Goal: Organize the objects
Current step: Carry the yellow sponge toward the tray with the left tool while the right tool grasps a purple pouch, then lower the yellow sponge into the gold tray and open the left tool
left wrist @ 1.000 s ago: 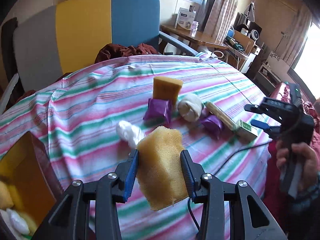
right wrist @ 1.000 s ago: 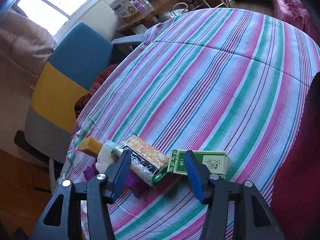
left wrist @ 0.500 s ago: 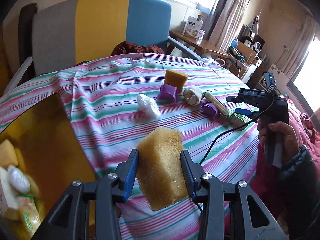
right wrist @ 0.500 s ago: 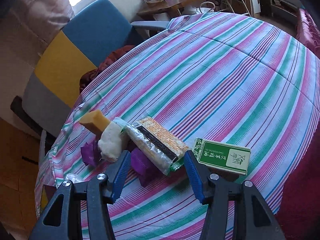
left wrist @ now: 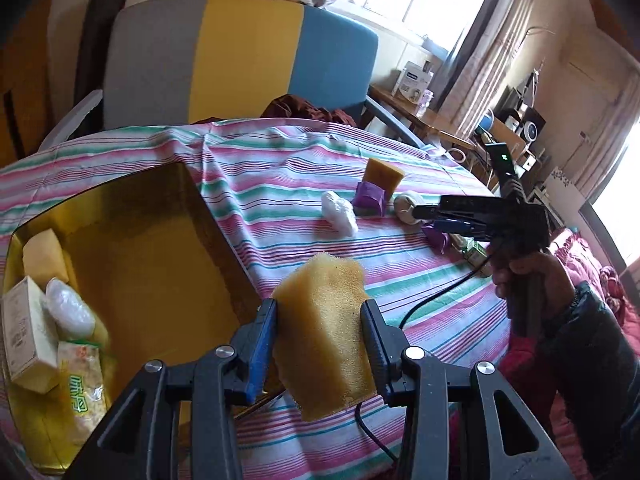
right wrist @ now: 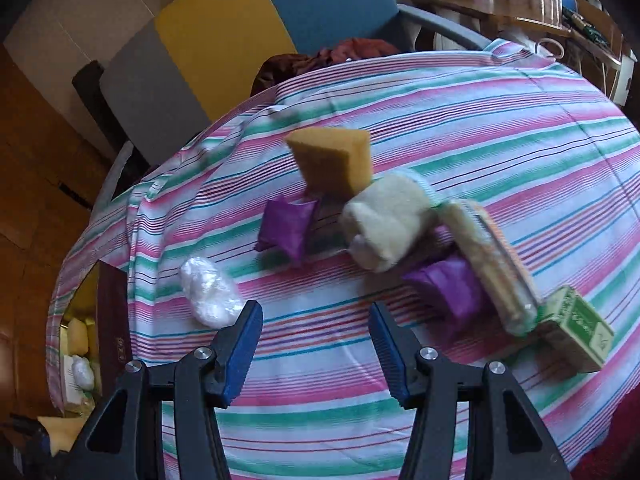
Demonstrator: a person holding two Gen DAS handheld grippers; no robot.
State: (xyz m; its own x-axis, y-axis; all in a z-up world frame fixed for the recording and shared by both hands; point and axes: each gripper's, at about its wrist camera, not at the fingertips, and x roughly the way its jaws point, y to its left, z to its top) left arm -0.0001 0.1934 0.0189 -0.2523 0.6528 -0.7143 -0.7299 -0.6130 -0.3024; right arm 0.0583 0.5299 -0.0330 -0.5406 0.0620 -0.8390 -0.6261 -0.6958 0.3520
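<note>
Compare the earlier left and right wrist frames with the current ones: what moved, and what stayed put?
The left tool, shut on the yellow sponge, swung from over the striped cloth toward the open gold box, which now fills the left of its view. The right tool, open and empty, shifted from the green carton end of the pile toward the white plastic wad. The pile on the cloth stayed put.

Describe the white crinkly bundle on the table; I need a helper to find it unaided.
On the striped tablecloth, look at the cluster of loose items near its middle. The white plastic-wrapped bundle lies apart on the side nearest the yellow box, beside a purple pouch. It alone is glossy, crinkled and white.
</note>
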